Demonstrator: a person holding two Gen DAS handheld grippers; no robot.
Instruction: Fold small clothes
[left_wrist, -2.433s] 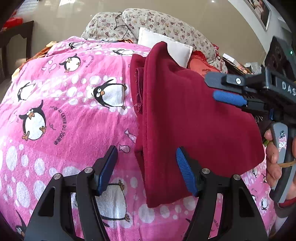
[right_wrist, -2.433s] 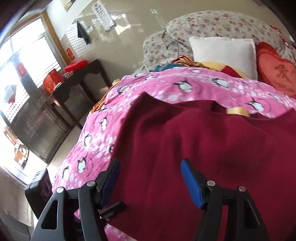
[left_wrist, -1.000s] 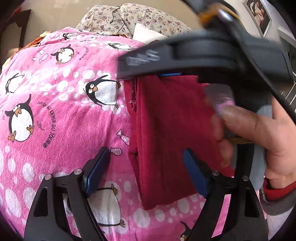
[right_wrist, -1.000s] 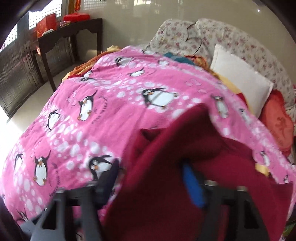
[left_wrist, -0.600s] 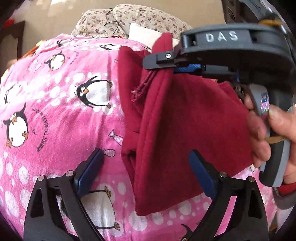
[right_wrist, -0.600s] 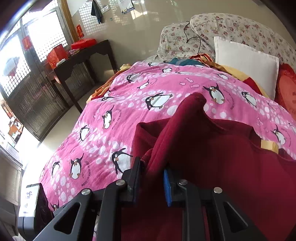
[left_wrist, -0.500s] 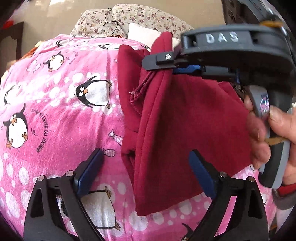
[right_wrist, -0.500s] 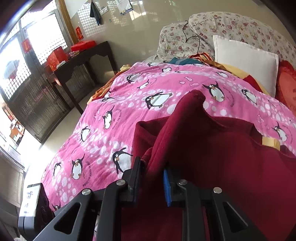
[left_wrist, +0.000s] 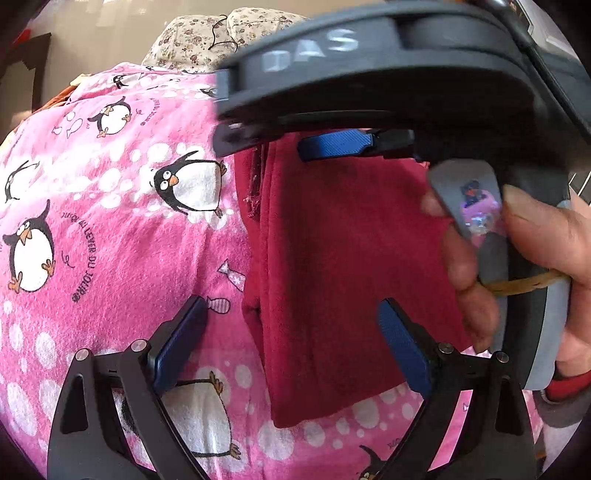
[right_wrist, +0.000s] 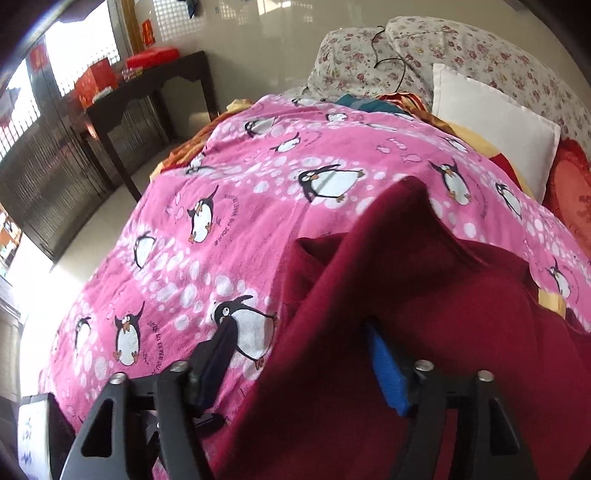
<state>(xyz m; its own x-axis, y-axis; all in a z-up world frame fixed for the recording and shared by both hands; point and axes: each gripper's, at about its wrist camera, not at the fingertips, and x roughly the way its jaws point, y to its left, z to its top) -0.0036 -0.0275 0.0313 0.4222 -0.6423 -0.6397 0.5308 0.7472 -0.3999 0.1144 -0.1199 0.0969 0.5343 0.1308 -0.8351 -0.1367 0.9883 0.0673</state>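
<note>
A dark red garment (left_wrist: 343, 266) lies folded in layers on the pink penguin blanket (left_wrist: 110, 221). My left gripper (left_wrist: 291, 343) is open and empty, its fingers spread over the garment's near left edge. My right gripper (right_wrist: 303, 354) is open, with its jaws apart around a raised fold of the red garment (right_wrist: 424, 332); the cloth drapes between the fingers. In the left wrist view the right gripper (left_wrist: 325, 142) hovers over the garment's far end, held by a hand.
Floral pillows (right_wrist: 461, 48), a white pillow (right_wrist: 495, 125) and a red heart cushion (right_wrist: 576, 199) lie at the bed's head. A dark wooden side table (right_wrist: 147, 92) with red boxes stands left of the bed.
My right gripper was shut on the garment's fold half a second ago and has now opened. It has dropped lower over the garment. The left gripper stays open in place.
</note>
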